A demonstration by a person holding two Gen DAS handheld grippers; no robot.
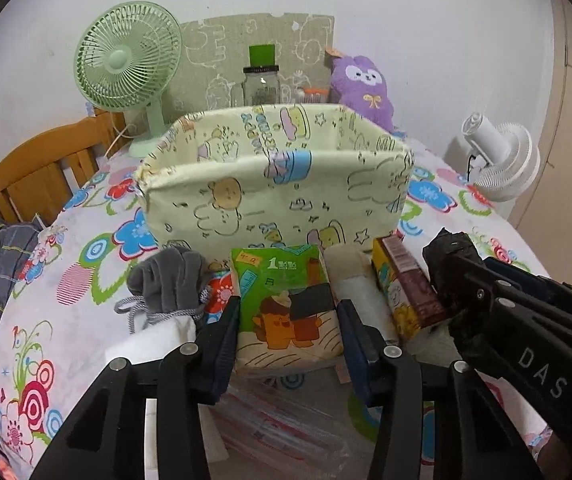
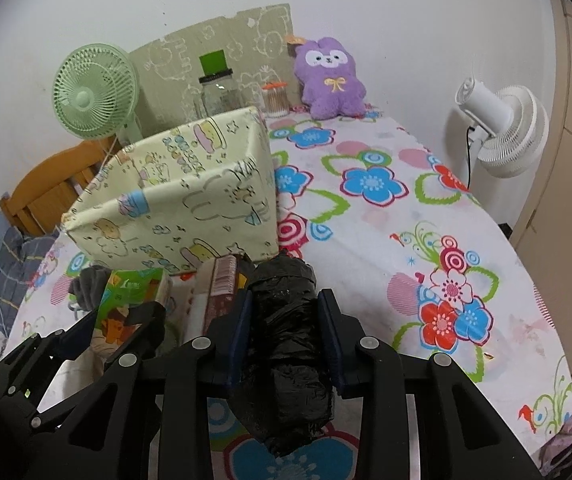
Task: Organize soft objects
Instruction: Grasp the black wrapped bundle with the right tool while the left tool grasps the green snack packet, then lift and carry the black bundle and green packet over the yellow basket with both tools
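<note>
Two grippers work over the flowered cloth [image 2: 385,216]. At about nine o'clock of the left wrist view lies a grey drawstring pouch [image 1: 170,280]. At six o'clock the left gripper [image 1: 289,320] is clamped on a green tissue pack [image 1: 286,304], its pads against both sides. The cream fabric basket [image 1: 274,184] stands at twelve o'clock from the pack, open and upright. A white roll [image 1: 355,280] and a yellow and brown packet [image 1: 405,288] lie just right of the pack. At three o'clock the right gripper [image 2: 286,322] grips a black plastic-bag roll [image 2: 286,344], pads pressing its sides.
</note>
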